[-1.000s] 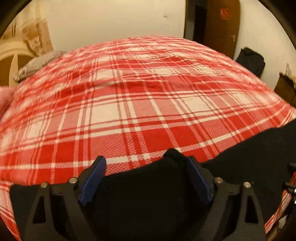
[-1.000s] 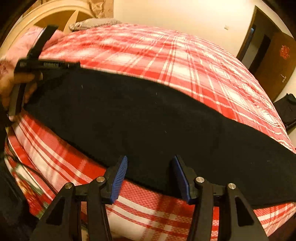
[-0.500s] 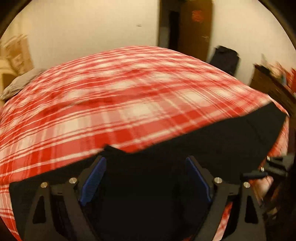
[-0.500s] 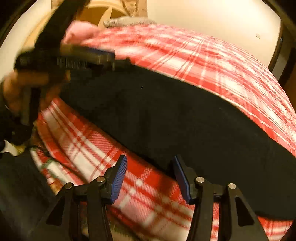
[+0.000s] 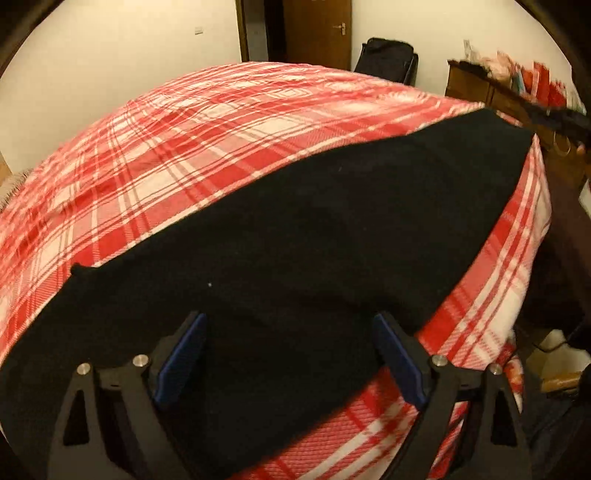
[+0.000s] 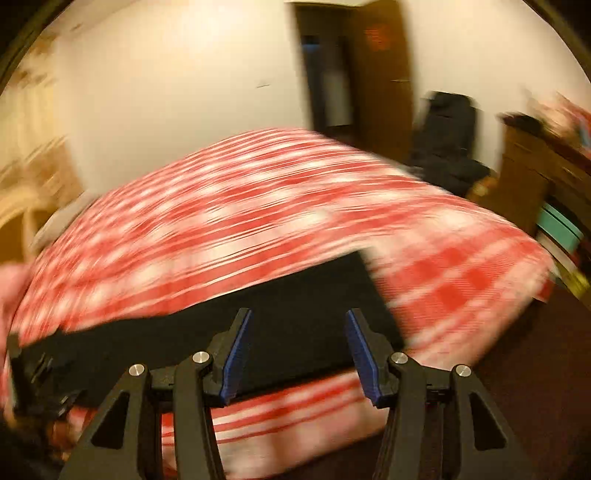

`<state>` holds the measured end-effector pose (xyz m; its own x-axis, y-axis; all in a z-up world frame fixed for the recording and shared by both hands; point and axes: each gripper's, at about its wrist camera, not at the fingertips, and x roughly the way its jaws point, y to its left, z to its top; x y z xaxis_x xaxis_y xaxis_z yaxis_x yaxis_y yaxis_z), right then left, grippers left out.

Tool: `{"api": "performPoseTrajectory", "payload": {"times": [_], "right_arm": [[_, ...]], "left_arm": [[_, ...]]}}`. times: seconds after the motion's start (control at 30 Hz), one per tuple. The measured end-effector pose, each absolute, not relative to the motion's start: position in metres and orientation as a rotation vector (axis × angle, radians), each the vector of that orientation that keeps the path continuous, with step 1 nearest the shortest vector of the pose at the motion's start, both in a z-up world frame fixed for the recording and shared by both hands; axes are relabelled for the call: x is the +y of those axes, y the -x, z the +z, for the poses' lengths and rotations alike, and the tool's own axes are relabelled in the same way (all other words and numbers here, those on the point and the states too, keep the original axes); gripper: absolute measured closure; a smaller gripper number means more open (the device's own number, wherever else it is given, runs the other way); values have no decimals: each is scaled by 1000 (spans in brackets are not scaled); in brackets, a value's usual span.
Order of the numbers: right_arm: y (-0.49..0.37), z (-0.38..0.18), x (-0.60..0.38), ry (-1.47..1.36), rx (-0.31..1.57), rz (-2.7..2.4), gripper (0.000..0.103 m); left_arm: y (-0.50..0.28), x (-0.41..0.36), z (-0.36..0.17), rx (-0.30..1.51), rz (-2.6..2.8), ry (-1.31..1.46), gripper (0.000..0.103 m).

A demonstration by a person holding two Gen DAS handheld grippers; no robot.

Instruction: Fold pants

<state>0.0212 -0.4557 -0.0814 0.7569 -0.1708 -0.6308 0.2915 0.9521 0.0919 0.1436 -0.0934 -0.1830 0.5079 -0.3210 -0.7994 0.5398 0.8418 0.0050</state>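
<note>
The black pants lie flat in a long strip along the near edge of the red plaid bed. My left gripper is open, its blue pads wide apart over one end of the pants. My right gripper is open over the other end of the pants, near their square end edge; this view is motion-blurred. The right gripper shows as a dark blur in the left wrist view at the far right. The left gripper shows at the lower left of the right wrist view.
A wooden dresser with clutter stands right of the bed. A black bag or chair and a brown door are by the far wall. The bed's near edge drops to a dark floor.
Both views have swung to the right along the pants. My right gripper moved from the middle of the strip to its far end. The left gripper now looks down the whole length. Both stayed open.
</note>
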Motion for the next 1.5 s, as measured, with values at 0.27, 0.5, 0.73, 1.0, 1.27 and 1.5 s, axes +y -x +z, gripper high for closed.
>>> {"api": "performPoseTrajectory", "payload": {"times": [0.27,0.5,0.73,1.0,1.27,1.5], "right_arm": [[-6,-102,-521,-439,704,-256,49],[-17,-119,-527,-493,739,-229,50],[-26,-126,-534,-537,729,-221,61],[-29,-119,-526,-532,690,-174,85],[-38,-78,-461,-322,634,-91,86],[-58,-66,-379,-159,642,50,87]], "left_arm": [[-150,-85,-166,878,-481,-190,10],[-160,-84,-177,914,-460,-161,10],[-158,-84,-177,918,-467,-154,10],[-158,-80,-173,910,-459,-135,10],[-154,-72,-160,881,-484,-79,10],[-151,-67,-155,874,-511,-39,10]]}}
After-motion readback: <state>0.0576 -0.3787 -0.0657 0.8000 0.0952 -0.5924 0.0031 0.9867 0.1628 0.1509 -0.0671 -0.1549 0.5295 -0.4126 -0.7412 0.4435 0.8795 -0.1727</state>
